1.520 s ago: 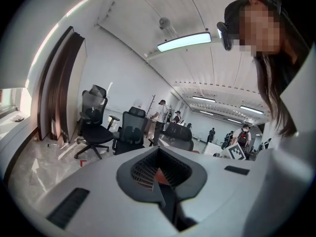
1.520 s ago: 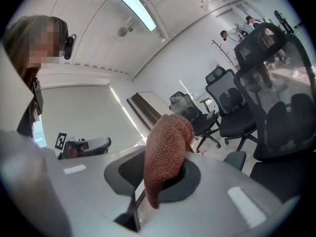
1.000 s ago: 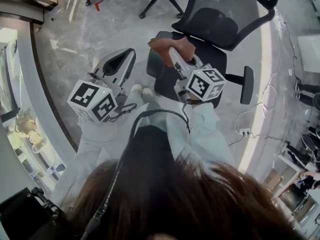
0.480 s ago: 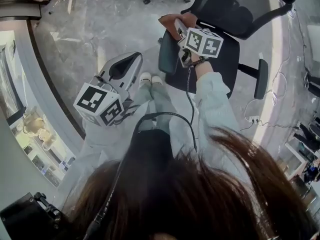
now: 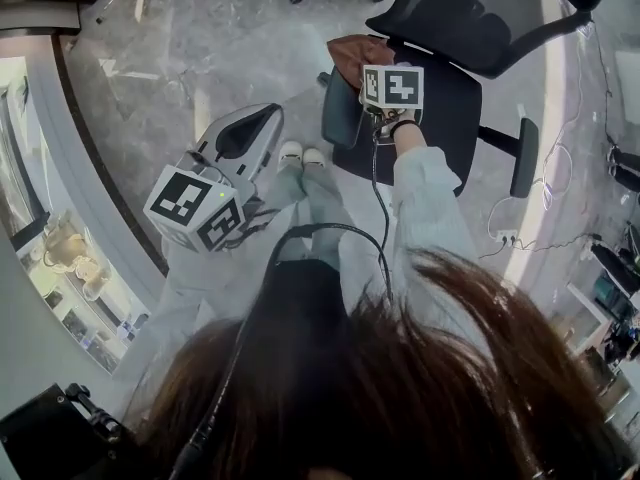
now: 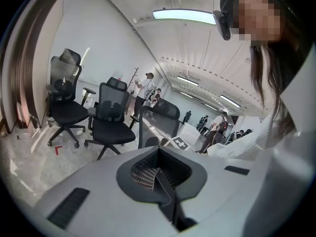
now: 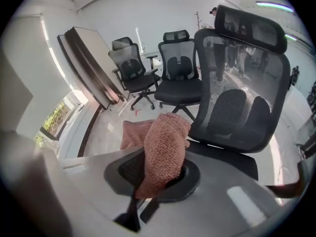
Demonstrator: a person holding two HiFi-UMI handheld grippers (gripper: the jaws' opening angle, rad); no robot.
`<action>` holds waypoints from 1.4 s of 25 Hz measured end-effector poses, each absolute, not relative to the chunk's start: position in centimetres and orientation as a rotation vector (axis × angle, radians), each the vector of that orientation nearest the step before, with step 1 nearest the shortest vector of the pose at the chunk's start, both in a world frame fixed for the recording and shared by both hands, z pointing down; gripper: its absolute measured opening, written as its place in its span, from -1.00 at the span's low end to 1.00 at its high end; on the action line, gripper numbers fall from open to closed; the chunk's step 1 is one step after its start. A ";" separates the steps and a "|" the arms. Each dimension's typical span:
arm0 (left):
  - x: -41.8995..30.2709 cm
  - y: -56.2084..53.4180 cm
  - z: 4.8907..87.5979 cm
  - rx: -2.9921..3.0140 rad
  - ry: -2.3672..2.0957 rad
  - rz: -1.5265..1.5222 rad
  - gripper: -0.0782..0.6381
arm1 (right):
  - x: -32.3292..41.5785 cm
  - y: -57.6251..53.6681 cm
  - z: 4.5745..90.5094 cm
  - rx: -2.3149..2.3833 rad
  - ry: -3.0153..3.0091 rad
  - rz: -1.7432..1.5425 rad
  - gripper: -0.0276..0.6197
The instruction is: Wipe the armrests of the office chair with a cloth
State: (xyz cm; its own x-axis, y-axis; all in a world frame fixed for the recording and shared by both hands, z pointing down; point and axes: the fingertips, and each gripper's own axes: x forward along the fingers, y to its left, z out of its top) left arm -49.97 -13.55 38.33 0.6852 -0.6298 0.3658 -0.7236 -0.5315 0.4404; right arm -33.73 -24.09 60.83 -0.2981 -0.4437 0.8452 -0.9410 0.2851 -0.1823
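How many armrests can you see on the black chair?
2. The near armrest sits next to the pink cloth; the far armrest sticks out on the seat's other side. None seem hidden.

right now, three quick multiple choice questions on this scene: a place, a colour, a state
1. Where is the cloth? A on the floor; B in the right gripper; C over the backrest.
2. What colour is the cloth? A blue; B white; C pinkish brown.
3. What does the left gripper hold? A nothing; B a bottle; C a second cloth.
Answers: 1 B, the right gripper view shows its jaws clamped on it. 2 C, seen in both the head view and that view. 3 A, its own view shows jaws together with nothing between them.
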 end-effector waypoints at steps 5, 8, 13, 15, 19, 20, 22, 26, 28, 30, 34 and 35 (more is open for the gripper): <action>-49.9 -14.1 37.7 2.346 -1.031 0.205 -0.77 | -35.2 -19.8 60.4 1.115 -1.917 0.888 -0.78; -50.2 -14.8 37.1 2.361 -1.039 0.192 -0.77 | -36.0 -16.1 60.0 1.044 -1.957 0.916 -0.78; -49.9 -15.2 36.5 2.372 -1.026 0.179 -0.77 | -36.6 -9.9 59.2 0.984 -2.001 0.961 -0.78; -49.4 -15.2 36.5 2.380 -1.017 0.180 -0.77 | -36.8 -8.2 59.0 0.973 -2.019 0.970 -0.78; -48.4 -14.8 36.5 2.384 -1.006 0.185 -0.77 | -36.4 -6.4 59.0 0.956 -2.038 0.975 -0.77; -48.3 -14.7 36.6 2.383 -1.005 0.186 -0.77 | -36.2 -6.5 59.1 0.951 -2.041 0.967 -0.77; -48.1 -14.4 36.7 2.378 -1.007 0.190 -0.77 | -36.0 -7.2 59.1 0.941 -2.043 0.932 -0.77; -48.7 -13.8 37.3 2.353 -1.029 0.201 -0.77 | -35.4 -10.5 59.7 0.943 -2.036 0.886 -0.77; -49.3 -13.5 37.8 2.337 -1.042 0.209 -0.77 | -35.2 -12.8 60.3 0.939 -2.024 0.861 -0.77; -49.8 -13.2 38.3 2.319 -1.051 0.217 -0.77 | -34.9 -15.1 60.9 0.924 -2.013 0.828 -0.77; -51.1 -12.4 39.2 2.268 -1.091 0.227 -0.77 | -34.8 -19.1 61.3 0.919 -2.004 0.769 -0.77; -51.4 -12.3 39.4 2.258 -1.103 0.228 -0.77 | -34.6 -20.1 61.5 0.931 -2.001 0.763 -0.77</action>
